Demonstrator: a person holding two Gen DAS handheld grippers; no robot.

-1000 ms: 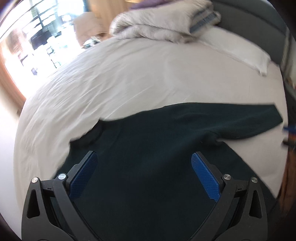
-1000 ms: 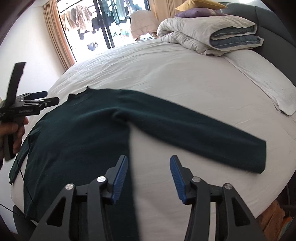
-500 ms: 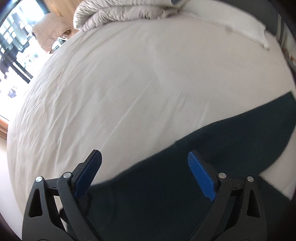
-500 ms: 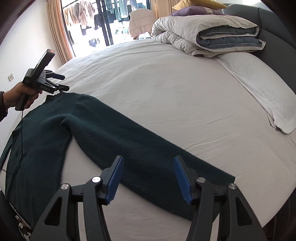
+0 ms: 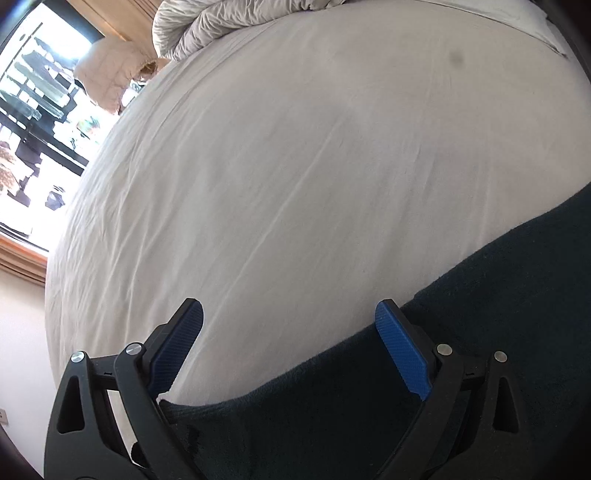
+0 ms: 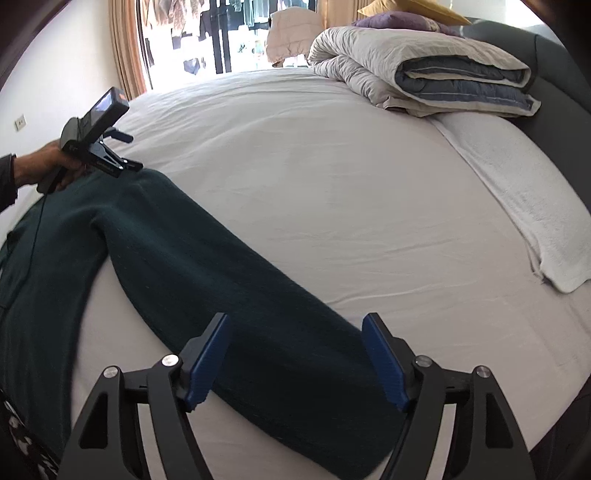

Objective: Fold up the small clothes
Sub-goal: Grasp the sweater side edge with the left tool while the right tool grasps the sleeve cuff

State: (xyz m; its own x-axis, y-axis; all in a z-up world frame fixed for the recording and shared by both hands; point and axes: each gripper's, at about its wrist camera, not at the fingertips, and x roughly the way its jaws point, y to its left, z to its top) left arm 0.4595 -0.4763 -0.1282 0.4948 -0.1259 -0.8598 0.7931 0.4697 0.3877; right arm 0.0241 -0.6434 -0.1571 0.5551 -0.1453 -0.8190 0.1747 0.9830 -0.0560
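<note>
- Right wrist cam: dark green sweater [image 6: 155, 251] lies flat on the white bed sheet [image 6: 332, 192], body toward the bed's left edge, one sleeve [image 6: 266, 317] stretched out diagonally toward the near edge.
- right gripper [image 6: 295, 358] hovers right over the cuff end of that sleeve, jaws spread wide, blue pads [image 6: 207, 358] either side of the sleeve, nothing pinched. Can't tell if the tips touch the fabric.
- left gripper [image 6: 125, 155] shows up in the same view at the far left, held in the person's hand [image 6: 55, 166], sitting at the sweater's collar/shoulder area near the bed's left edge.
- Left wrist cam: left gripper [image 5: 288, 347] jaws also wide apart w/ nothing between them. Sweater [image 5: 443, 369] edge runs across the bottom of the view, right pad [image 5: 400, 354] over the fabric, left pad over bare sheet [image 5: 295, 166].
- other stuff: folded grey/blue duvet [image 6: 424, 70] piled at the far side of the bed, purple pillow [image 6: 399, 20] and a yellow one behind it, white towel [image 6: 524, 206] laid along the right edge, grey headboard [image 6: 557, 74] behind.
- window w/ tan curtains [image 6: 129, 48] at the back, clothes hanging outside, pretty blown out.
</note>
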